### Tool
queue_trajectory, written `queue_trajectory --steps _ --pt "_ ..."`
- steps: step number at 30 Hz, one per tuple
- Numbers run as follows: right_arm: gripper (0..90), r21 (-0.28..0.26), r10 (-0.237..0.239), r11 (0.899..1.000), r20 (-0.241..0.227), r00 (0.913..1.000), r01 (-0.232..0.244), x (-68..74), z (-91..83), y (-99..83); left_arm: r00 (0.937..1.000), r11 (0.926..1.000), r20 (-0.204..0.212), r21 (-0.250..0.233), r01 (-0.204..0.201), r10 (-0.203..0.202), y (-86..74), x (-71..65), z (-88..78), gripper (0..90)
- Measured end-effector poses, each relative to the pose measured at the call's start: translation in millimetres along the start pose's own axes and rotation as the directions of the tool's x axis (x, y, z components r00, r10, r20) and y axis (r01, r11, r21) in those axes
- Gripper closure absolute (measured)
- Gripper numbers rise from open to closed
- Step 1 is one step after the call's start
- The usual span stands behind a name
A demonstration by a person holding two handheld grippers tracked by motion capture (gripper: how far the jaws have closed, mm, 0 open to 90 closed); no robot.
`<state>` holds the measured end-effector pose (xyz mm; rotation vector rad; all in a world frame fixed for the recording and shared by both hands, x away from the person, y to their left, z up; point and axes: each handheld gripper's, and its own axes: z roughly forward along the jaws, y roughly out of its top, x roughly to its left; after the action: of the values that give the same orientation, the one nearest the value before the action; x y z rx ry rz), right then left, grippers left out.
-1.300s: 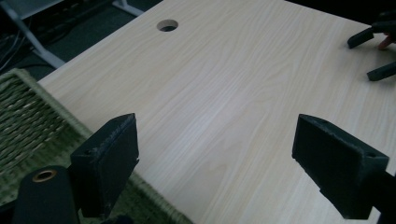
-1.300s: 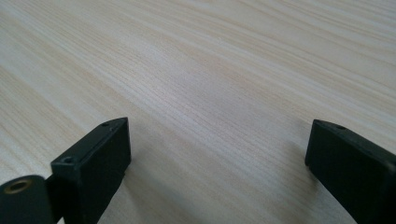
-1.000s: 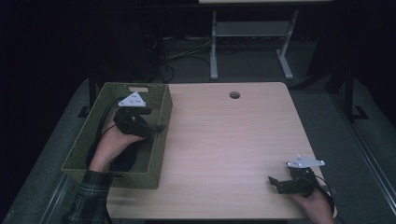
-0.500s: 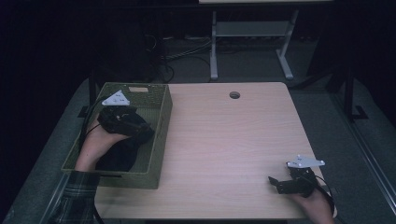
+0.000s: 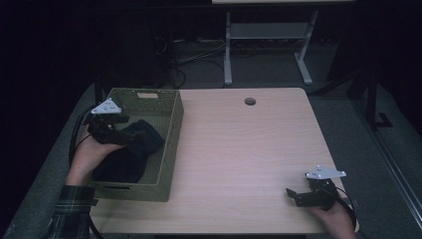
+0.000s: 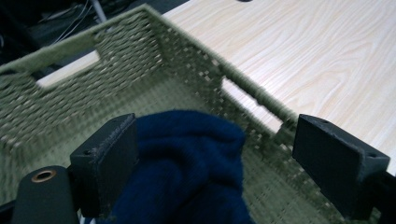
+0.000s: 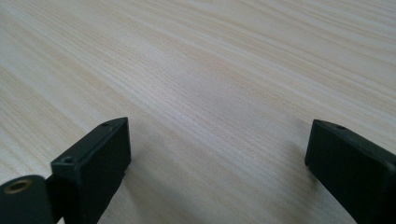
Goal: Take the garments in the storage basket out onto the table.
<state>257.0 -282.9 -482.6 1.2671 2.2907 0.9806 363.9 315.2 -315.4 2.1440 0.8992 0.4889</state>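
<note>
Left gripper view shows a dark blue knitted cloth point(image 6: 187, 163), soft and bunched, lying in my woven olive basket point(image 6: 187, 79) at the pale wood-grain counter's point(image 5: 239, 149) left edge. My left gripper point(image 6: 215, 163) reaches into the basket, jaws spread around the cloth. My right gripper point(image 5: 298, 195) rests low on the counter's near right, jaws wide apart, empty.

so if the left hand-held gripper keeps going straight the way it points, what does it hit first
Most likely the dark blue cloth, which already sits between the open jaws of the left hand-held gripper. Beyond it stands the far wall of the woven basket, then the table. Depth is hard to judge.
</note>
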Motion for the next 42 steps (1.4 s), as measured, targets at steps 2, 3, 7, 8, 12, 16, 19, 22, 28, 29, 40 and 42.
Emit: queue_trajectory --steps 2,3,7,8,12,16,19,22,28,29,40,42 --pt "6.5 0.000 -0.001 1.000 0.000 1.0000 0.001 0.0 0.0 0.0 1.0000 1.0000 -0.002 0.005 0.004 -0.004 -1.8 1.7 -1.0 13.6" --pt "6.5 0.000 0.000 1.000 0.000 1.0000 0.000 0.0 0.0 0.0 0.9998 0.9998 -0.008 0.010 0.018 -0.018 -5.7 4.7 -2.2 13.6" --pt "6.5 0.000 0.000 1.000 0.000 1.0000 0.000 -0.1 0.1 0.0 0.9987 0.9988 -0.028 0.024 0.042 -0.042 -14.1 11.3 -3.7 13.1" --pt "6.6 0.000 -0.001 1.000 0.000 1.0000 0.001 -0.1 0.0 0.0 0.9985 0.9986 -0.030 0.025 0.047 -0.046 -16.3 12.8 -3.7 13.1" --pt "6.5 0.000 0.000 1.000 -0.001 1.0000 0.000 0.0 0.0 0.0 0.9978 0.9975 -0.029 0.037 0.060 -0.059 -24.2 16.2 -3.0 12.9" --pt "6.5 0.000 0.001 1.000 -0.002 1.0000 -0.001 0.0 0.0 0.0 0.9974 0.9965 -0.030 0.049 0.068 -0.066 -28.4 17.8 -1.7 12.8" --pt "6.5 0.000 0.001 1.000 0.000 1.0000 -0.001 0.0 0.1 0.0 0.9964 0.9944 -0.021 0.064 0.083 -0.082 -32.9 19.8 1.5 12.8" --pt "6.5 0.000 0.000 1.000 0.000 1.0000 0.000 0.0 0.1 0.0 0.9961 0.9932 -0.015 0.076 0.088 -0.087 -34.7 21.1 3.2 12.7" --pt "6.5 0.000 0.001 1.000 0.000 1.0000 -0.001 0.0 0.1 0.1 0.9949 0.9857 -0.016 0.136 0.101 -0.099 -40.3 23.5 12.5 12.7" --pt "6.5 0.001 0.003 1.000 0.001 1.0000 -0.003 0.1 0.2 0.2 0.9949 0.9837 -0.021 0.149 0.101 -0.099 -41.4 23.5 14.4 12.7" --pt "6.5 0.001 0.003 1.000 0.002 1.0000 -0.003 0.1 0.3 0.3 0.9948 0.9632 -0.025 0.249 0.101 -0.098 -50.8 24.9 27.3 13.7" --pt "6.5 0.001 0.003 1.000 0.001 1.0000 -0.003 0.1 0.3 0.3 0.9948 0.9606 -0.025 0.259 0.102 -0.099 -51.5 25.4 28.2 14.8"
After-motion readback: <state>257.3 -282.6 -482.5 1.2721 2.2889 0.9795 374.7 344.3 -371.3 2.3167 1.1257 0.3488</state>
